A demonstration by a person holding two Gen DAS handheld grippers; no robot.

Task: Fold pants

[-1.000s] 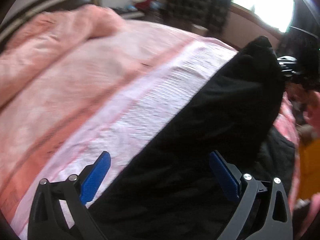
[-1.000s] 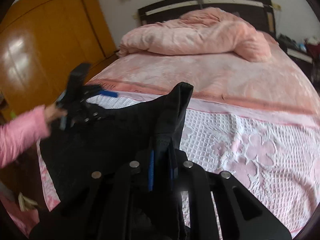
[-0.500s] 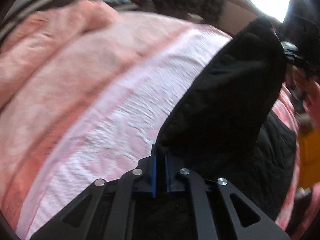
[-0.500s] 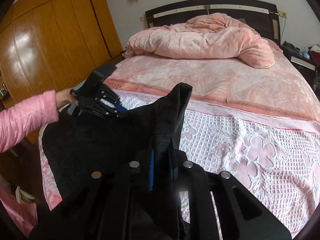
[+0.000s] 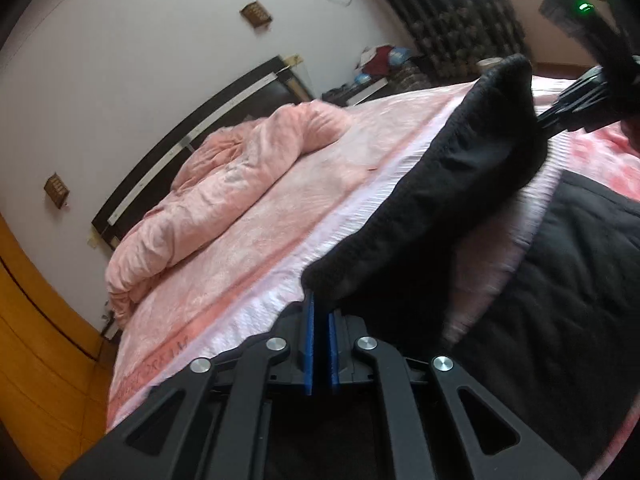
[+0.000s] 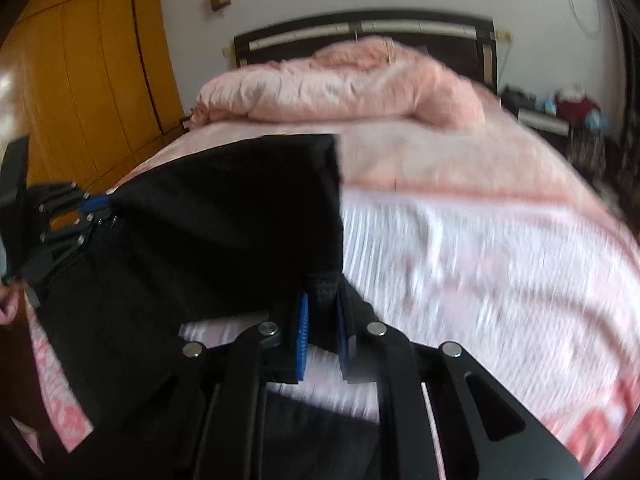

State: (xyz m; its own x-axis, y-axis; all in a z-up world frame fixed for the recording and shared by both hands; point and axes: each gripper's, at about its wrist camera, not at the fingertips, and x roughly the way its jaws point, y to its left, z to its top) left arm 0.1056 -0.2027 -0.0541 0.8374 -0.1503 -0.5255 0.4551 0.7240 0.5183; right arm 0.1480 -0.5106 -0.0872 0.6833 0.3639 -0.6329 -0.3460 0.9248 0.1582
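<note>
Nearest the left wrist camera, the left gripper (image 5: 322, 340) is being held pressed together on an edge of the black pants (image 5: 448, 184); a second ago its blue fingers were spread wide on either side of the cloth, so a grip has only just been taken. In the right wrist view, the right gripper (image 6: 322, 344) is likewise being kept pinched on another edge of the pants (image 6: 224, 216), as it was a second earlier.

Between the two grippers a span of the cloth is being lifted and stretched clear of the white patterned bedspread (image 6: 480, 264), while the rest of the garment is being left lying at the near edge of the bed. With both edges now gripped, the first fold is judged to be ready to be carried over.

Compared with the earlier frame, the left view has been swung round: the dark headboard (image 5: 192, 136) and the wooden wardrobe (image 5: 36, 340) are now being shown, where the window was filling the far corner before. In the right view the cloth is being seen opened out into a broad panel rather than a narrow upright ridge.

Farther back, a pink quilt (image 6: 340, 84) is being left bunched against the headboard, well apart from the pants.
</note>
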